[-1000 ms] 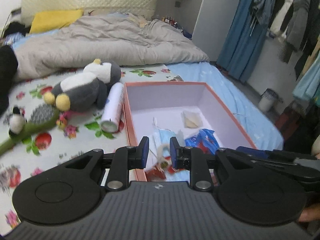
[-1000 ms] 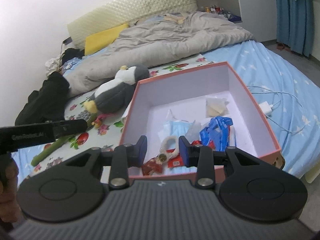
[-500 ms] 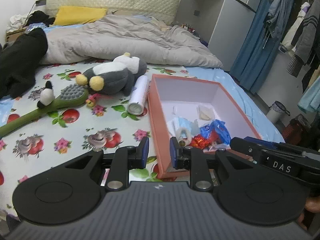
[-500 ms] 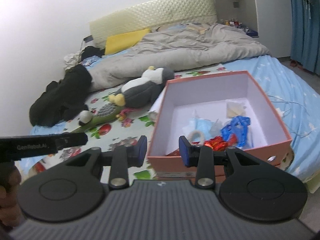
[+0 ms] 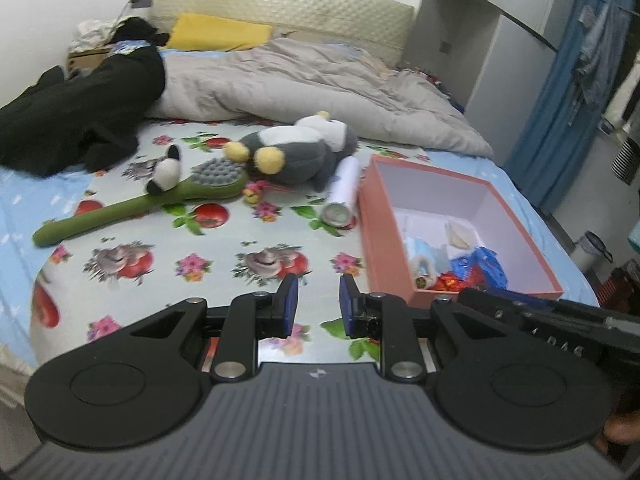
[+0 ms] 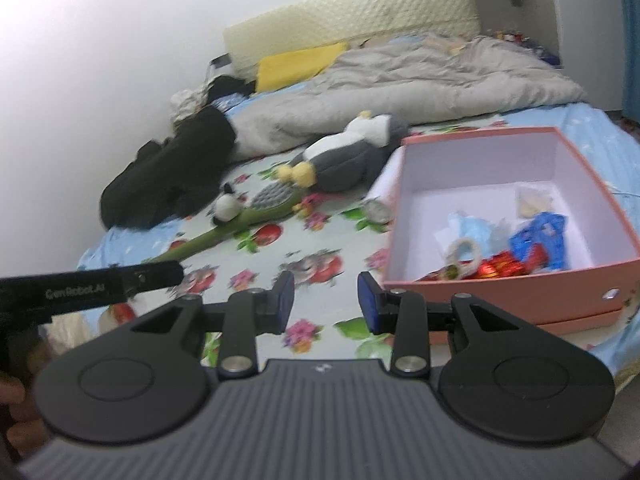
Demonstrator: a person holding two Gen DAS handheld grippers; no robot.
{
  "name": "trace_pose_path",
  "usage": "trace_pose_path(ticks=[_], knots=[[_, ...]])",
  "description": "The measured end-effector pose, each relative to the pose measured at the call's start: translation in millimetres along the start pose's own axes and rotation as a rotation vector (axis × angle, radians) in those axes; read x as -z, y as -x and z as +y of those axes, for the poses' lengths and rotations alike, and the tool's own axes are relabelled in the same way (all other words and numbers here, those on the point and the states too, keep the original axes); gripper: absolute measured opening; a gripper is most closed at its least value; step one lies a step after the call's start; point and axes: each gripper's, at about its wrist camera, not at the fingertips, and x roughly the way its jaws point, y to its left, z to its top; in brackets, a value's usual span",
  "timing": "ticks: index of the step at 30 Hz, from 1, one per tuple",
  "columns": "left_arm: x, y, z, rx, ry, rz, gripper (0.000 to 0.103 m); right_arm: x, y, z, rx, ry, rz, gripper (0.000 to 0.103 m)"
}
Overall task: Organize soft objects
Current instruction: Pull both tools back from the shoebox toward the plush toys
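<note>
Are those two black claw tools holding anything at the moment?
No. The left gripper and right gripper both have a bare gap between their blue pads, above the floral bedsheet.

The bed sheet (image 5: 224, 248) is pale blue-white, printed with red fruit, pink flowers and green leaves; at 3 o'clock it gives way to plain light blue with small white marks. The box (image 5: 376, 236) is salmon-pink outside and white within, holding blue, red and pale-blue oddments. At 12 o'clock lies the plush penguin (image 5: 296, 148), dark grey and white with yellow feet. At 10 o'clock the plush brush (image 5: 136, 204) is olive green with grey bristles and a black-and-white panda head. The duvet (image 5: 304, 88) is beige-grey, the pillow (image 5: 220, 32) yellow, the clothing (image 5: 80, 108) black. The can (image 5: 344, 188) is white. The fingers (image 5: 289, 300) carry blue pads.
</note>
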Motion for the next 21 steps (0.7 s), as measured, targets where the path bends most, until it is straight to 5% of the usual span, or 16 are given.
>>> trace_pose_path(ticks=[11,21], knots=[[22.5,11.8,54.5,-0.106,0.089,0.015,0.026,16.3,-28.8,42.9,-0.079,0.033,0.070,0.038],[-1.6,-19.0,86.9,-0.221,0.083,0.041,0.026,2.0,-79.0,54.6,-0.076,0.039,0.133,0.038]])
